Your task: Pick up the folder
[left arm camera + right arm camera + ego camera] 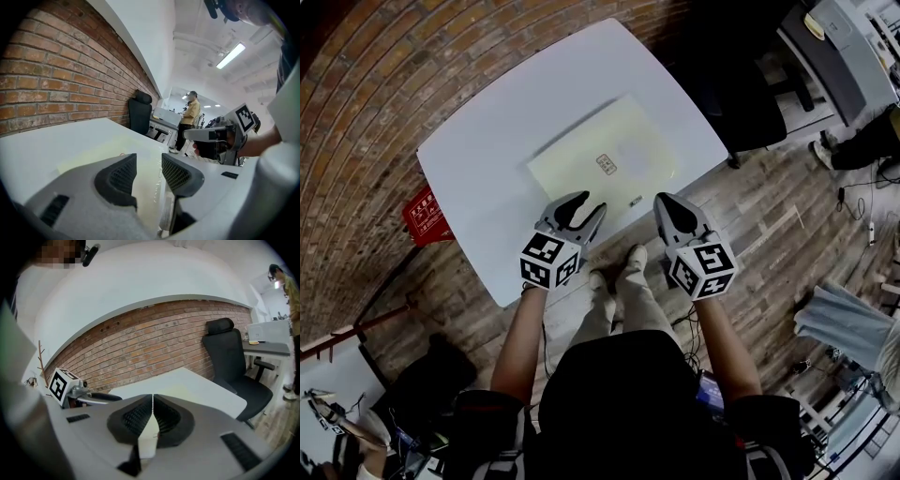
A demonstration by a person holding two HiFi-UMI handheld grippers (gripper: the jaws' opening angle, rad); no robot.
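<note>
while left tongs stand apart, folder lies just ahead.

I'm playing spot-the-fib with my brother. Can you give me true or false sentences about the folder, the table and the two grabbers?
1. The folder lies flat on the white table. True.
2. The right gripper has its jaws wide apart. False: its jaws are together, with nothing between them.
3. The left gripper is squeezing the folder. False: its jaws are apart and pinch nothing.
4. A black chair stands at the table's far side. True.
</note>
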